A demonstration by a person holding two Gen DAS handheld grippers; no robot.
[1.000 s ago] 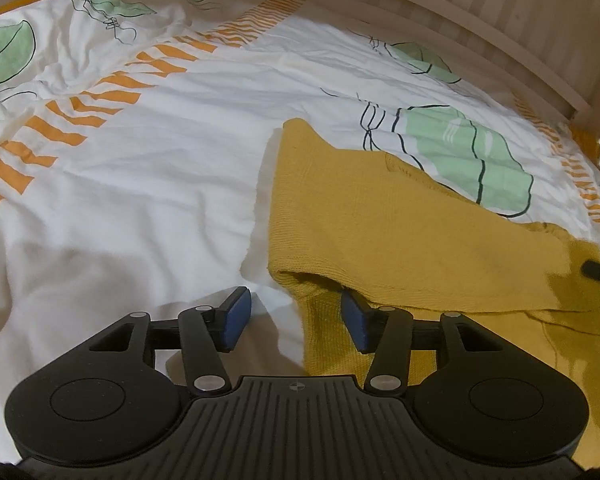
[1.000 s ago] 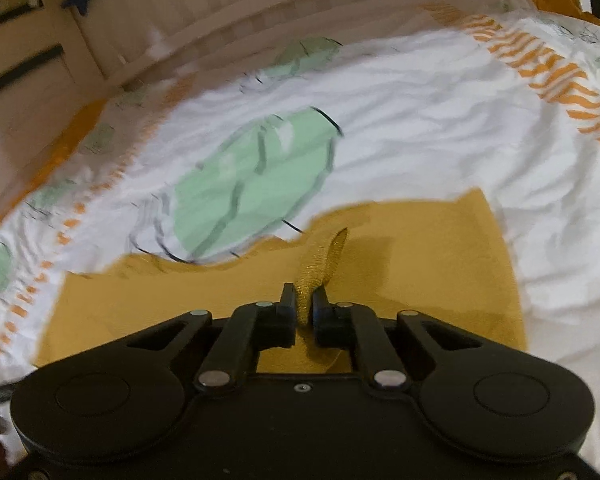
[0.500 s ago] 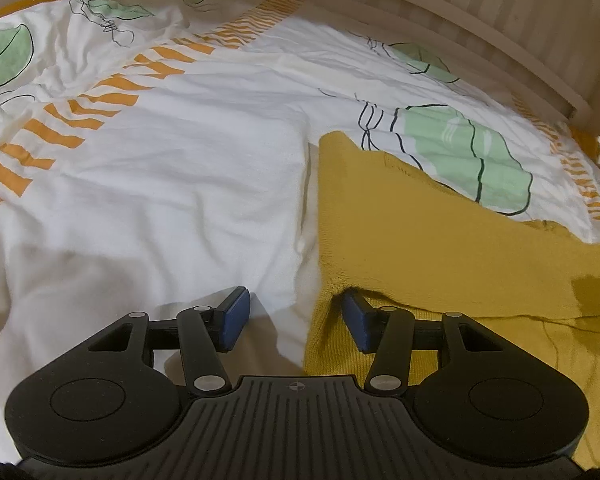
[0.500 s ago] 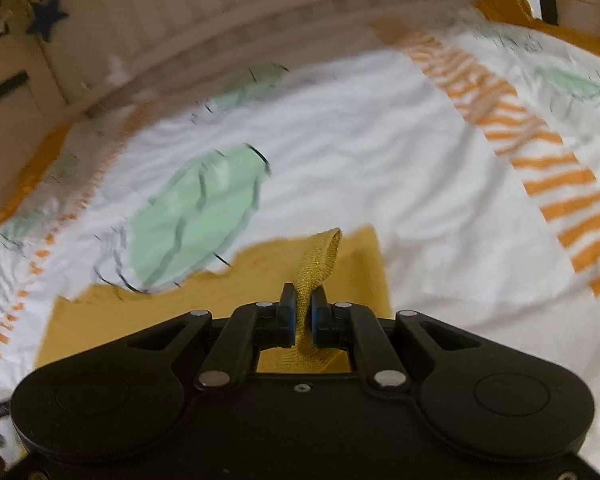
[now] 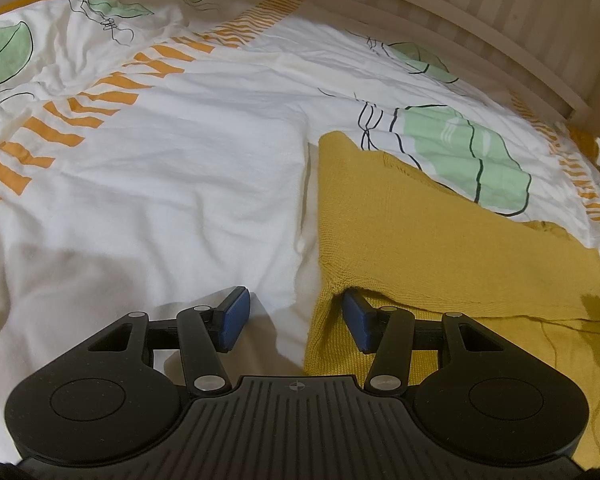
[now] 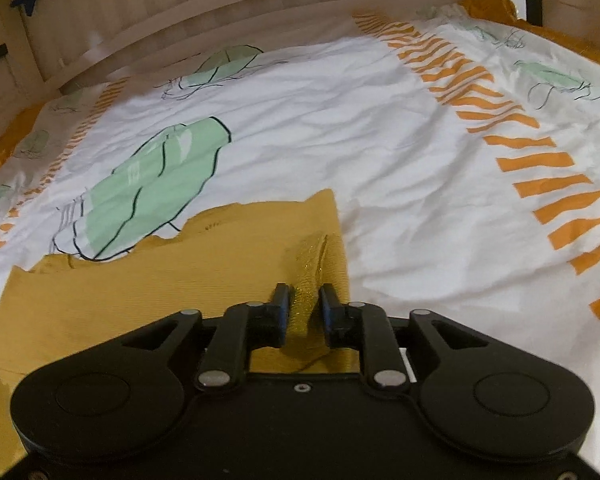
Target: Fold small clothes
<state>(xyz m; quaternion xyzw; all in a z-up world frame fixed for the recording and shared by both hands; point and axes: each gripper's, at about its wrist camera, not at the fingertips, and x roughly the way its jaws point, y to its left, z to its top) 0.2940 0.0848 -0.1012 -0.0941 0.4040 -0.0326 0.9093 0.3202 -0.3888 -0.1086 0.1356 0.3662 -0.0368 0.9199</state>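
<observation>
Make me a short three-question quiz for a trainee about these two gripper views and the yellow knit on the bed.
1. True or false: the left gripper is clamped on the yellow knit garment.
2. What lies between the right gripper's opening jaws? A) a raised fold of the garment B) a sock C) nothing
3. What does the garment lie on?

Key: 1. False; it is open, one finger tucked under the folded layer. 2. A. 3. The white bedsheet with green leaves and orange stripes.
</observation>
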